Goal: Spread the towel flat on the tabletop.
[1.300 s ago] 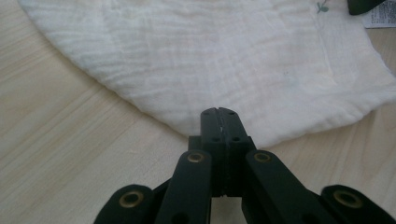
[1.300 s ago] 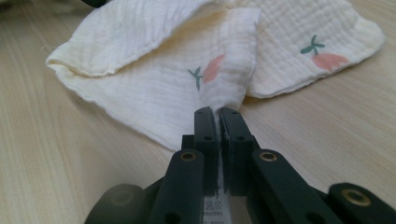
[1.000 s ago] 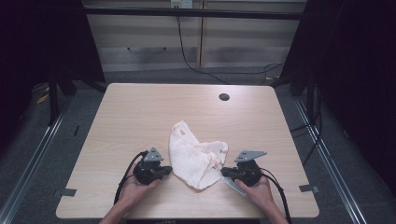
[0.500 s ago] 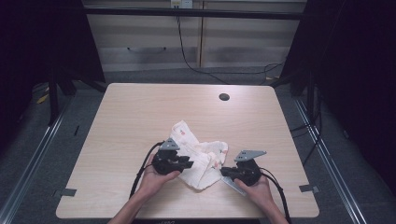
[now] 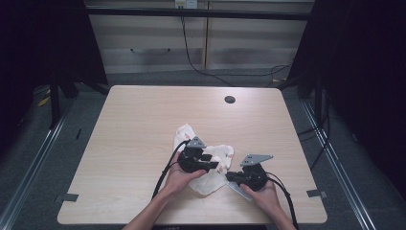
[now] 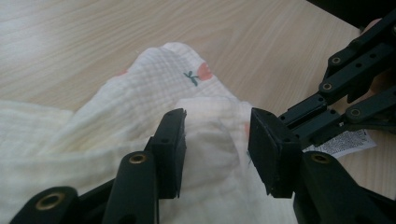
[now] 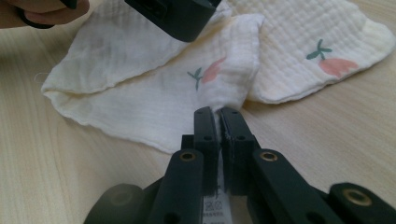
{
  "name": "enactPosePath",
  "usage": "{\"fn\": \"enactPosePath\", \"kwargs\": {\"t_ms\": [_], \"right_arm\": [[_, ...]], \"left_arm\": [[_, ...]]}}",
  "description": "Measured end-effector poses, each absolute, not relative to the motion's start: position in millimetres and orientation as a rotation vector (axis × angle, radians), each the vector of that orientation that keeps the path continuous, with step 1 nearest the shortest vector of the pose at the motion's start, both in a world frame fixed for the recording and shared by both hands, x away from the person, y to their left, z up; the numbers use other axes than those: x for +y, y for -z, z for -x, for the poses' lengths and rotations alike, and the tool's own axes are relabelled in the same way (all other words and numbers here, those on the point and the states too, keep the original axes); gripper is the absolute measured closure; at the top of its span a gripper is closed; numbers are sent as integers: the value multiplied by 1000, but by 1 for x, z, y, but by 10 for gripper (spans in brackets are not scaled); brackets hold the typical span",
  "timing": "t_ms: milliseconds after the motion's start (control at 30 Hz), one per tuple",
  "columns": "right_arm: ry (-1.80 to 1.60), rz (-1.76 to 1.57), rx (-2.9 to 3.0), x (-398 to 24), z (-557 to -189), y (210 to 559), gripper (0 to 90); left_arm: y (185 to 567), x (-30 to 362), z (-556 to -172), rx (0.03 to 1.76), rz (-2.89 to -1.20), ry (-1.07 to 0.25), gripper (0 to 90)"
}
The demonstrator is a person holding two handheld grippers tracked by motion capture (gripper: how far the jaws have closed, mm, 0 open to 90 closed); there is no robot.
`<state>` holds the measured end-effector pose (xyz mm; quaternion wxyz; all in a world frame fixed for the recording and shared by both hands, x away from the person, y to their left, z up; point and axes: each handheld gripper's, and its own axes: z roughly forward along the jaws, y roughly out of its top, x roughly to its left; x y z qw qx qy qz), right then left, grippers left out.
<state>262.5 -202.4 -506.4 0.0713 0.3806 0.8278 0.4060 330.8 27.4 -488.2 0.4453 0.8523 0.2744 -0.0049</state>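
A cream muslin cloth (image 5: 184,132) with small tulip prints lies crumpled on the near middle of the wooden table (image 5: 143,120). My left gripper (image 5: 214,166) hovers over the cloth (image 6: 163,79). Its jaws have just been opening, and a fold lies loose between the pads (image 6: 170,140) without being pinched. My right gripper (image 5: 231,177) sits at the cloth's near right side, shut on the cloth's edge (image 7: 154,98), with a white care label (image 7: 217,205) between its jaws. In the left gripper view the right gripper's black linkages (image 6: 345,93) are close on the right.
A dark round grommet hole (image 5: 230,99) sits near the table's far edge. Both cables trail off the near edge. The person's hands (image 5: 179,177) come in from the bottom. Around the table stand dark frames and a grey floor with cables.
My left gripper has travelled right from the cloth's left edge to over its middle, folding cloth across with it, and its jaws have opened. The right gripper has stayed put, still shut.
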Motion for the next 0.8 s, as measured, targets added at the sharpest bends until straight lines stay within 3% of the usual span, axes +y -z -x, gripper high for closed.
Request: {"fn": "enactPosePath", "kwargs": {"t_ms": [133,267,333,800], "right_arm": [[-1216,-1147,2488,-202,-262,506,861],[-1217,-1146,2490,-202,-262,506,861],[-1223,-1150,2491,-203,-262,506,861],[-1203,-1150,2480,-202,-262,504,861]], "left_arm": [[495,20,-332,695,-2145,0,570],[497,19,-331,687,-2160,-10,799],[496,21,-332,689,-2153,-11,857],[477,58,-330,720,-2063,-51,881]]}}
